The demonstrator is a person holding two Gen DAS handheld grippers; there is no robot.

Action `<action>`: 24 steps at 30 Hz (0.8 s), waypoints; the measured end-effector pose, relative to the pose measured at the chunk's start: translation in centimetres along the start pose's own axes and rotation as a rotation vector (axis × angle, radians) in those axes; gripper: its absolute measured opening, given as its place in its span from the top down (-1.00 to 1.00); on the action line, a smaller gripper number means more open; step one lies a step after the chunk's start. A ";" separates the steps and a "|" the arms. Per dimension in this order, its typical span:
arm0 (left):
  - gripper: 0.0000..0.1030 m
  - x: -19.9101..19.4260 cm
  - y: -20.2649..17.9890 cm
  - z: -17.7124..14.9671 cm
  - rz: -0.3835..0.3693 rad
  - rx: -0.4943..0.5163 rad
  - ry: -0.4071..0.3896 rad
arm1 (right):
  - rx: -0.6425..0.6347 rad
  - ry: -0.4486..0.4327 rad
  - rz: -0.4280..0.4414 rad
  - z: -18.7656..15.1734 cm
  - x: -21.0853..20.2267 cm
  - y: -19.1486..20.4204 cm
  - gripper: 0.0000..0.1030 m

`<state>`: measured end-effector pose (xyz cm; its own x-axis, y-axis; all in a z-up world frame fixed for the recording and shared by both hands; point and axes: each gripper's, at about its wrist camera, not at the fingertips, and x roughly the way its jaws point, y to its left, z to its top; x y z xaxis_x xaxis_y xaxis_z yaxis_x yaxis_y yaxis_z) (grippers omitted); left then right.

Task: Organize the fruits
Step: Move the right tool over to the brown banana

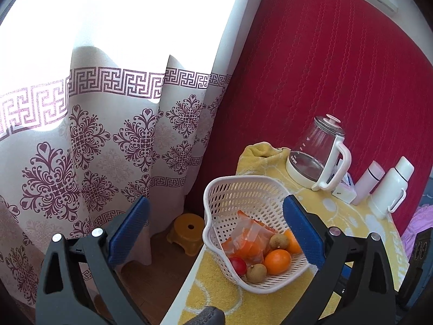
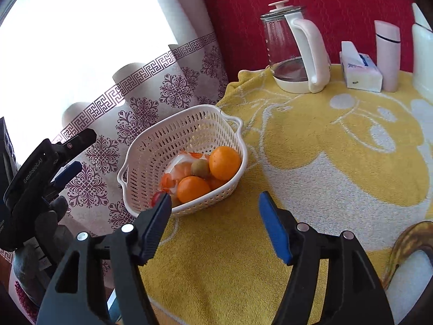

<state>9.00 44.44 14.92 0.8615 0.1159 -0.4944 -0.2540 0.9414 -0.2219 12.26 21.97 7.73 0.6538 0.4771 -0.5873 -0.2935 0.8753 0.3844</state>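
Note:
A white perforated basket stands at the table's left edge on a yellow towel. Inside lie oranges, small brown longans, a red fruit and a clear bag of orange pieces. My left gripper is open, held above and in front of the basket with nothing between its blue pads. My right gripper is also open and empty, just in front of the basket's near rim. The left gripper's body shows at the left of the right wrist view.
A glass kettle, a tissue pack, a pink flask and a white flask line the back against a red wall. A patterned curtain hangs left; a yellow stool sits on the floor below.

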 end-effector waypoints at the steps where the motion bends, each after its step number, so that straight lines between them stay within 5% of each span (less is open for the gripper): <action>1: -0.94 -0.1 -0.3 0.0 0.003 0.008 -0.006 | 0.001 -0.009 -0.010 -0.2 -0.4 -0.3 -0.34; 13: -0.94 -0.7 -2.1 -0.5 0.009 0.076 -0.016 | 0.144 -0.046 -0.159 -1.3 -4.5 -7.8 -0.42; 24: -0.94 -0.6 -3.8 -1.2 -0.020 0.120 0.007 | 0.338 -0.031 -0.165 -3.4 -8.3 -14.3 -0.43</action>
<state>8.86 40.43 15.05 0.8628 0.0945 -0.4967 -0.1817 0.9747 -0.1302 8.65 5.76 4.70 0.6954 0.3244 -0.6412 0.0612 0.8624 0.5026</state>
